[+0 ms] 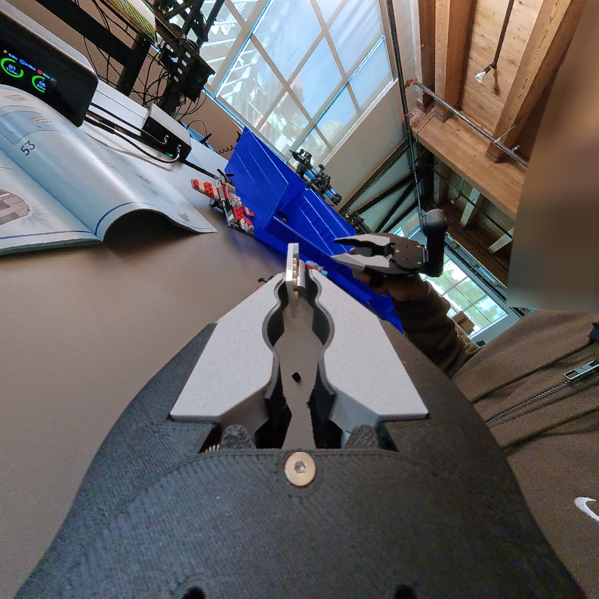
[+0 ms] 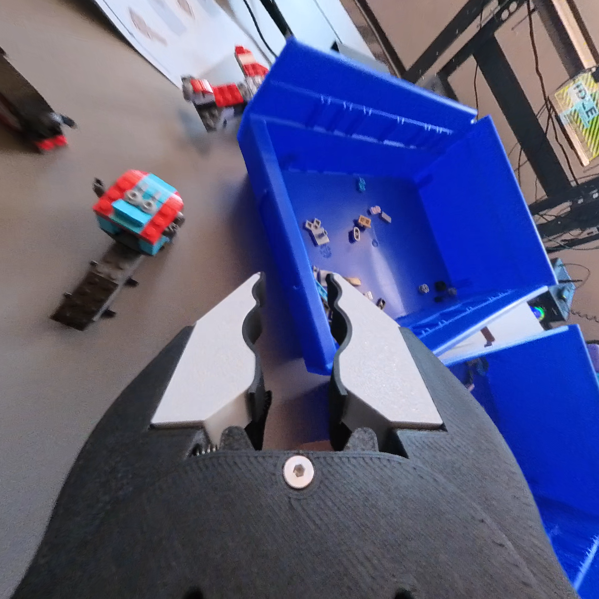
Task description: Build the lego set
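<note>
Spreading across both views is a brown worktop [image 1: 97,324], with everything else standing on it or held above it. Two blue bins show in the right wrist view: the nearer one [image 2: 453,181] stands open with its ribbed walls up, and a second [image 2: 531,405] sits beside it lower right. An open booklet [image 1: 81,188] lies on the worktop in the left wrist view, its pages arched, with a dark-framed screen [image 1: 42,74] just behind it.

Three brick-built models are on the worktop. A red and teal one [image 2: 137,210] with grey round pieces on top sits on a long black studded base, near the bin's outer wall. A red, white and grey one [image 1: 230,207] lies against the bin's far corner. A third, black with red bricks [image 2: 39,129], is cut off at the frame's left edge.

The left gripper [image 1: 296,275] is raised off the worktop, and its jaws are clamped on a small assembly of light grey flat plates [image 1: 293,262], stacked face to face and standing on edge, sticking out past the fingertips; both pads press on it.

The right gripper [image 2: 295,282] has its jaws apart and straddles the near wall of the open bin, one fingertip outside and one inside, with nothing gripped.

Roughly a dozen small loose pieces [image 2: 316,231] in grey, tan and black are scattered on the bin floor; blur keeps me from an exact count.
</note>
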{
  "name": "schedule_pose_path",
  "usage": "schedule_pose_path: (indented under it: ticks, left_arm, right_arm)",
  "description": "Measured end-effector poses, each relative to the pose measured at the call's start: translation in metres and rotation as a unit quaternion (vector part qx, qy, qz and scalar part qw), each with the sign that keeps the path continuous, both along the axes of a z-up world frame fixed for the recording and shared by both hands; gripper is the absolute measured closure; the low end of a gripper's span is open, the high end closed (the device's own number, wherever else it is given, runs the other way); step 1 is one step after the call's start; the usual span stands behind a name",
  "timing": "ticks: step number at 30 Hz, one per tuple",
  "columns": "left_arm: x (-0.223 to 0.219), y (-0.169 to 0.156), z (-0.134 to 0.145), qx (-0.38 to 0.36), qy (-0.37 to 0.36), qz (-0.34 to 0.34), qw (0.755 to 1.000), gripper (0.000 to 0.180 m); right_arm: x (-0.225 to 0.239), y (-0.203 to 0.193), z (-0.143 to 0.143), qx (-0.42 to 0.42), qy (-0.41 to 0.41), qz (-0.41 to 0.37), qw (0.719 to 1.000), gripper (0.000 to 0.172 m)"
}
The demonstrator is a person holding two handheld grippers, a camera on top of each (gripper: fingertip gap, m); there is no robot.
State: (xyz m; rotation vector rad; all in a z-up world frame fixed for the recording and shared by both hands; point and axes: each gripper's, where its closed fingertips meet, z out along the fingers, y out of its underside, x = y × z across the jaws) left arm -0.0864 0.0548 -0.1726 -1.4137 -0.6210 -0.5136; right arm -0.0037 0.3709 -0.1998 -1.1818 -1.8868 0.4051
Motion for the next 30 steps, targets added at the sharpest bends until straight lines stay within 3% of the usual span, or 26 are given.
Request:
schedule_pose_path:
  ticks: [6,13,23,26,30]
  left_arm:
    - [-0.001,0.002,0.000,0.001,0.003,-0.002,1.000,0.170]
    - [0.002,0.001,0.002,0.007,0.007,-0.007,1.000,0.171]
    - [0.003,0.004,0.002,0.005,0.009,-0.014,1.000,0.171]
    - [0.002,0.007,0.001,0.000,0.010,-0.017,1.000,0.171]
    - [0.000,0.012,-0.002,-0.009,0.008,-0.026,1.000,0.170]
  right_arm:
    - [0.016,0.019,-0.030,0.048,-0.069,-0.022,0.996,0.126]
    - [0.027,0.018,-0.036,0.048,-0.103,-0.007,0.994,0.117]
    - [0.059,-0.015,-0.031,-0.019,-0.108,0.040,0.993,0.118]
    - [0.064,-0.025,-0.024,-0.051,-0.081,0.064,0.993,0.133]
    - [0.078,-0.035,-0.003,-0.114,-0.033,0.107,0.987,0.132]
